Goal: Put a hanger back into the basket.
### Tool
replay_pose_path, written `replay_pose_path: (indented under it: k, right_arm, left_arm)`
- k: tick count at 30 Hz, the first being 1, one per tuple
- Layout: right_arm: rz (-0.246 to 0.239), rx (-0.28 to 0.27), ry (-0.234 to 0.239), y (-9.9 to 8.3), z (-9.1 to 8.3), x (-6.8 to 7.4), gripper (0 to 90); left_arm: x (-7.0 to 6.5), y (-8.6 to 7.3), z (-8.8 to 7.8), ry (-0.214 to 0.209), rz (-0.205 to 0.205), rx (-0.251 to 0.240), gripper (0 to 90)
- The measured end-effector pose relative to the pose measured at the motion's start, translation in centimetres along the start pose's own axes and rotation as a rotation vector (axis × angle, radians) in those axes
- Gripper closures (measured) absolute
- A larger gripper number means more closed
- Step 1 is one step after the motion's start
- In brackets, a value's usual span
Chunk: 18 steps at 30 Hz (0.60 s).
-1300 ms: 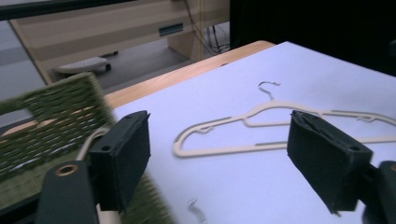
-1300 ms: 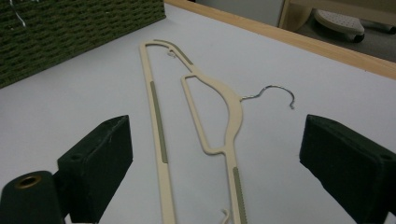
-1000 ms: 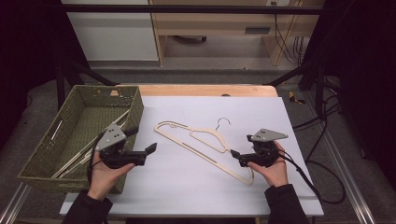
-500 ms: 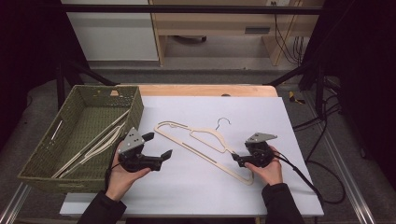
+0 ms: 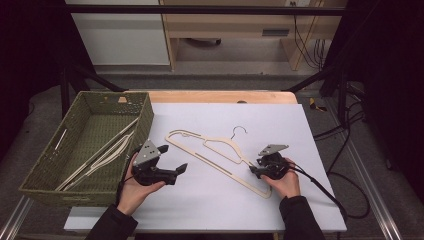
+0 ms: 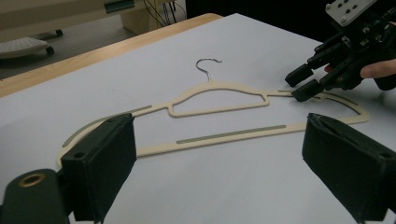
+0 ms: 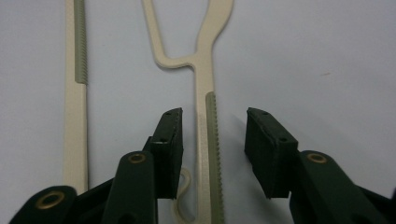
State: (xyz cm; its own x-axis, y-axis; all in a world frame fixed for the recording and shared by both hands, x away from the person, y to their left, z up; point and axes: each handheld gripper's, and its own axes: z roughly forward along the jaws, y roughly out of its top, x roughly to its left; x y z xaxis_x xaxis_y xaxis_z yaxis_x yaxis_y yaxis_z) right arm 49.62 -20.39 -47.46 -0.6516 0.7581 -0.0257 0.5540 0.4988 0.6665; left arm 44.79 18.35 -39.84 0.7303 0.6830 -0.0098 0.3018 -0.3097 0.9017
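Right gripper (image 7: 214, 140): jaws straddle the upper arm of the cream hanger (image 5: 220, 155), one pad each side of the bar with its grey ribbed strip. They have just been closing, but a gap shows on both sides in the right gripper view, so no pinch yet. In the high view this gripper (image 5: 256, 171) sits at the hanger's near-right end, held low over the table by the right hand (image 5: 285, 181), cable trailing off to the right. The left gripper view shows it (image 6: 304, 81) at far right, its tips at the same arm of the hanger (image 6: 219, 109).

Left gripper (image 6: 219, 163): jaws wide apart, nothing between the pads. It points across the sheet at the hanger's lower bar and is near it, not touching. In the high view it (image 5: 179, 170) lies left of the hanger, in the left hand (image 5: 134, 187).

Hanger: flat on the white table top (image 5: 310, 150), around its middle, running from far left to near right, metal hook (image 5: 239, 131) pointing to the far side.

Further left: green woven basket (image 5: 40, 172) on the table's left edge, just beside the left gripper, with more pale hangers (image 5: 100, 155) lying inside along its length.
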Motion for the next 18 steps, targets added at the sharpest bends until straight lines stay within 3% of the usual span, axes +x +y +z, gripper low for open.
replay_pose_path:
  k: [7, 10, 11, 16, 18]
  right_arm:
    - [0.011, 0.014, 0.013, 0.22, 0.05, 0.03, 66.6]
    - [0.015, 0.029, 0.013, 0.43, 0.03, 0.37, 76.5]
    - [-0.003, 0.032, 0.017, 0.46, 0.03, 0.37, 79.9]
    - [0.032, 0.038, 0.007, 0.55, -0.01, 0.63, 79.9]
    - [0.062, 0.046, 0.029, 0.60, -0.17, 0.66, 80.0]
  left_arm:
    - [-0.07, -0.24, 0.50, -0.007, -0.001, 0.020, 10.1]
    - [-0.08, -0.29, 0.58, -0.008, -0.004, 0.022, 10.2]
    - [-0.08, -0.33, 0.60, -0.008, -0.004, 0.023, 10.3]
    - [-0.06, -0.41, 0.56, -0.010, -0.002, 0.027, 10.3]
    - [-0.06, -0.43, 0.53, -0.010, -0.001, 0.027, 10.4]
